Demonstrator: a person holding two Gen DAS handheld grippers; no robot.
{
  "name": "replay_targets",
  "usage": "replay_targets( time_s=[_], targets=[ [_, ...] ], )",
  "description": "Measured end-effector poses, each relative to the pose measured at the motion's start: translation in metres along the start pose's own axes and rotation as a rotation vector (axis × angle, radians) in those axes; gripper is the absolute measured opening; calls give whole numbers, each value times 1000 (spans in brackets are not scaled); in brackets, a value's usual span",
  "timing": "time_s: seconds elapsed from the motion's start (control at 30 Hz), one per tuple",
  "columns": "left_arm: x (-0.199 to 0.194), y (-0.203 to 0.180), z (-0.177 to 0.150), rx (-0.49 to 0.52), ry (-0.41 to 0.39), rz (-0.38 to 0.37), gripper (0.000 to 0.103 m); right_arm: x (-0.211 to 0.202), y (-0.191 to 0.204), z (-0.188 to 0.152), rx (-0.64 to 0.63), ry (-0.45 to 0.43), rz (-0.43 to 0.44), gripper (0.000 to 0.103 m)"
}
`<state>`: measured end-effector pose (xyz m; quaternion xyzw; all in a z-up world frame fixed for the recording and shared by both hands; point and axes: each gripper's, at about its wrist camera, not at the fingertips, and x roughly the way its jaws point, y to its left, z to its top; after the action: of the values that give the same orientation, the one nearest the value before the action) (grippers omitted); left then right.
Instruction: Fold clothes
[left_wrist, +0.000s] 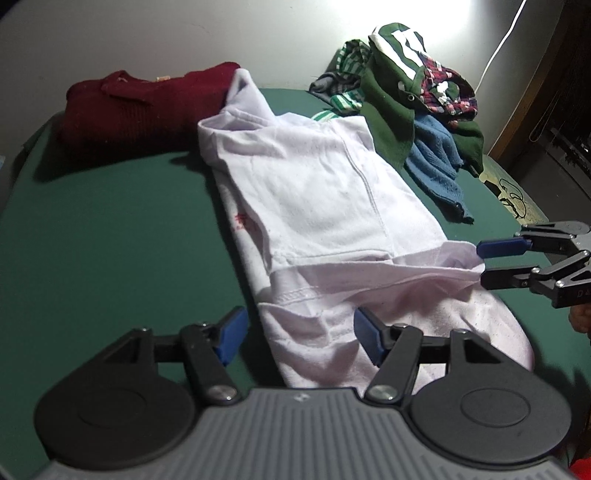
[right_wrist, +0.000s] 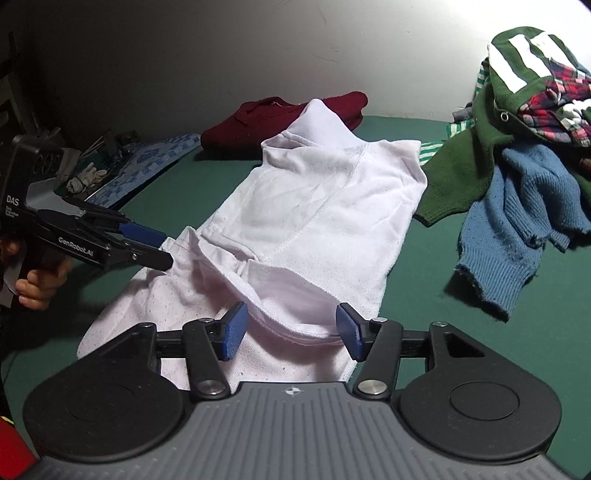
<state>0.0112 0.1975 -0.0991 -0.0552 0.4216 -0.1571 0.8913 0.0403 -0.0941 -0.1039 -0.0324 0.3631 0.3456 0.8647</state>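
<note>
A white garment (left_wrist: 325, 192) lies partly folded on the green table (left_wrist: 110, 229), its collar end toward the wall. In the left wrist view my left gripper (left_wrist: 300, 336) is open, its blue pads on either side of the garment's near left edge. My right gripper (left_wrist: 482, 263) comes in from the right at the garment's right corner. The right wrist view shows the right gripper (right_wrist: 291, 330) open, with the hem of the garment's (right_wrist: 325, 206) folded top layer between its pads. The left gripper (right_wrist: 162, 247) touches the cloth's left edge, a hand (right_wrist: 37, 288) holding it.
A folded maroon sweater (left_wrist: 140, 114) sits at the back left by the wall. A heap with a green hoodie (left_wrist: 391, 103), plaid shirt (left_wrist: 447, 92) and blue sweater (left_wrist: 436, 162) fills the back right. A blue patterned cloth (right_wrist: 147, 162) and clutter lie off the table's left side.
</note>
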Motion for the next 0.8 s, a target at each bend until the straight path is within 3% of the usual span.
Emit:
replay_targets(
  time_s=[0.1,0.17,0.23,0.33,0.43,0.53,0.6,0.63,0.7,0.8],
  targets=[
    [10,-7,-2,25,6,18,58,-1,1,1,-51,-7,-56,63],
    [12,-10,-2,43,-3,29,52,4,-2,0,-51,7,-44,63],
    [12,-11,-2,51,-11,34,36,9,-5,0,-51,20,-33,63],
    [10,-12,0,56,-22,35,21,16,-8,0,-52,40,-14,63],
    [6,-13,0,65,-38,35,16,19,-3,0,-59,52,29,63],
    [3,-17,-1,90,-46,56,11,30,1,-2,-88,83,14,63],
    [-2,-19,-2,107,-58,72,10,34,1,-3,-98,94,6,50],
    [-6,-19,-2,111,-69,77,9,33,1,-2,-98,86,-6,30],
    [-12,-21,-3,131,-80,94,9,28,-1,0,-79,70,-16,9],
    [-20,-27,-3,157,-103,93,8,17,3,0,-85,35,-20,2]
  ],
)
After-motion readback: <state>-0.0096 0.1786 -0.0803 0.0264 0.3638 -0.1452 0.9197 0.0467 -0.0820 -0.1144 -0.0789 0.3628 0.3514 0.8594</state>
